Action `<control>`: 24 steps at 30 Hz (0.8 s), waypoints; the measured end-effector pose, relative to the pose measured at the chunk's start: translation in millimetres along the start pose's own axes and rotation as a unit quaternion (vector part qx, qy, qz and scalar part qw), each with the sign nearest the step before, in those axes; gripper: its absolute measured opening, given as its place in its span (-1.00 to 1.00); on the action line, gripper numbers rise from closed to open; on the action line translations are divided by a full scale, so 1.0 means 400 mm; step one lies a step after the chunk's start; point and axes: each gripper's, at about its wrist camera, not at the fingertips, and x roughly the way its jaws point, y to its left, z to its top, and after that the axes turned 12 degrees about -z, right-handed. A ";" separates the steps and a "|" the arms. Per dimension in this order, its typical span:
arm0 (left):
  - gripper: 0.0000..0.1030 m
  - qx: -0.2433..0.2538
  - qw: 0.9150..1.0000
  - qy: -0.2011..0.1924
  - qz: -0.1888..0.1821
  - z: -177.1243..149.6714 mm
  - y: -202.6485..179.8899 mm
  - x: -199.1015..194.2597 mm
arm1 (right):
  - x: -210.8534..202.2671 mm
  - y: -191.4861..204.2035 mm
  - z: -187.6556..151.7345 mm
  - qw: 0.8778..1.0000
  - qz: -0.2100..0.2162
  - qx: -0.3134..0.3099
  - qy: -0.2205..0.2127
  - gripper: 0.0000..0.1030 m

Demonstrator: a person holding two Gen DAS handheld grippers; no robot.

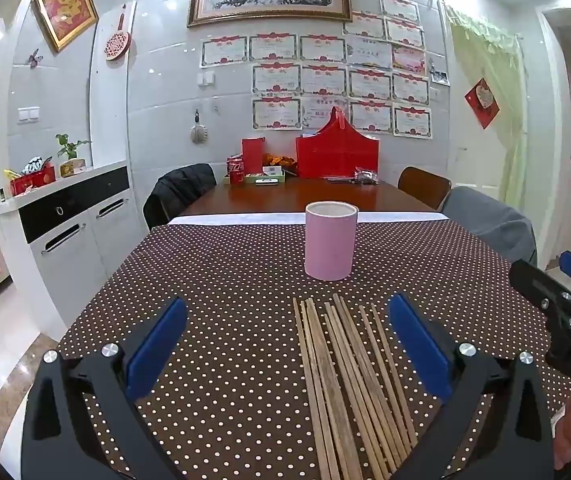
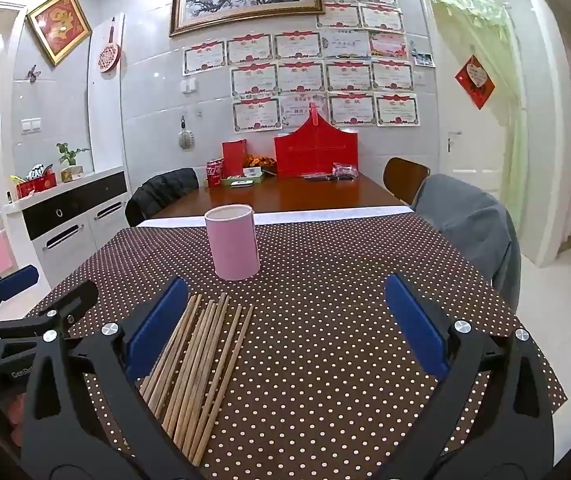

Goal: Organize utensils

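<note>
Loose chopsticks (image 1: 349, 380) on dotted tablecloth (image 1: 225, 280), upright pink cup (image 1: 330, 246) beyond them

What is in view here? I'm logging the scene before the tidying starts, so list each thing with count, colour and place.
chopsticks: about a dozen, light wood, loose on the near tablecloth
cup: one, pink, upright beyond the chopsticks
tablecloth: one, brown with white dots, over the near table
red boxes: several, at the table's far end by the wall
chairs: three, two draped with dark and grey clothing
cabinet: one, white and black, left wall
certificates: many, white with red, on the wall
left gripper: black with blue pads, open, empty
right gripper: same, open, empty
</note>
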 end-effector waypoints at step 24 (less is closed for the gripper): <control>0.93 -0.011 1.000 0.003 -0.010 -0.003 0.027 -0.003 | 0.000 0.009 -0.010 1.000 -0.005 0.005 0.013 0.88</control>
